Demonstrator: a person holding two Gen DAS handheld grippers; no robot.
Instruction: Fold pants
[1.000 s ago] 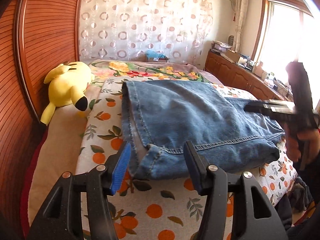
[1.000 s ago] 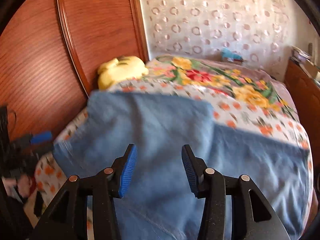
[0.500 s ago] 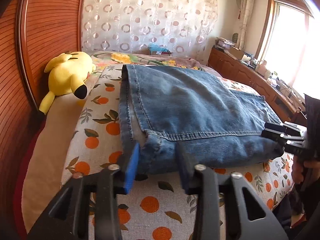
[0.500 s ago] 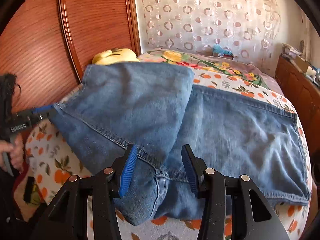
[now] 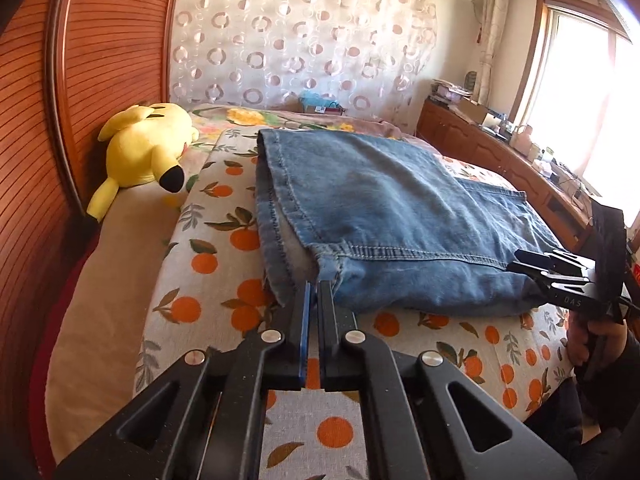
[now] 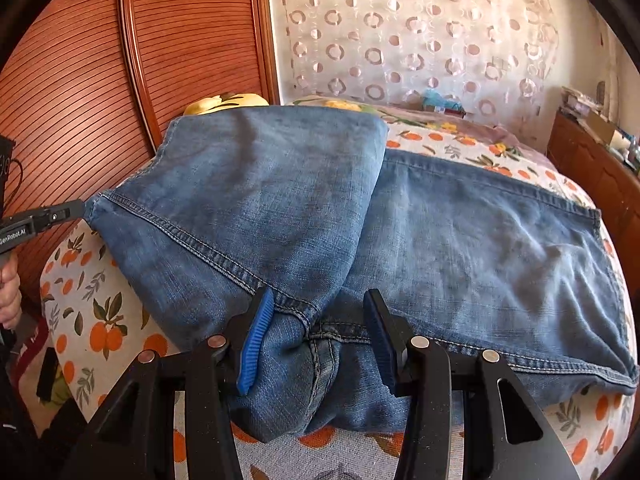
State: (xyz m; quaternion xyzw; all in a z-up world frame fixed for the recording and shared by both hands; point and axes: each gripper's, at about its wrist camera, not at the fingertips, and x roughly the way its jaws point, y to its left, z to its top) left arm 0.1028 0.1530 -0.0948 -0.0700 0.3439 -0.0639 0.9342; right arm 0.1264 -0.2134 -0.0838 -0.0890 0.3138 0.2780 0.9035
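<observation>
i am looking along my left gripper (image 5: 313, 285), and its two black jaws with blue pads are pressing together on the near corner of the folded blue denim pants (image 5: 384, 216), pinching the hem edge between them. in the right wrist view this same tool is showing at the far left, its tip meeting the denim corner (image 6: 86, 208), with a bare hand (image 6: 9, 296) gripping its handle.

my right gripper (image 6: 318, 320) is standing spread, its blue ridged pads (image 6: 256, 340) sitting either side of a bunched roll of denim at the near edge of the pants. the cloth is lying between the jaws, but i cannot tell whether the pads are pressing on it. in the left wrist view this tool is reaching in from the right edge at the pants' other near corner (image 5: 560, 280).

the pants are lying across a bed sheet printed with oranges and green leaves (image 5: 224, 280), folded so one denim layer is lying over another, the upper layer's edge crossing the middle (image 6: 376, 184).

further back, a yellow plush toy with black ear tips (image 5: 148, 144) is resting beside a ribbed red-brown wooden headboard (image 5: 100, 60). behind the bed a sheer curtain patterned with rings (image 5: 304, 36) is hanging, and a wooden cabinet cluttered with small items (image 5: 500, 148) is running along under a bright window (image 5: 592, 80).
</observation>
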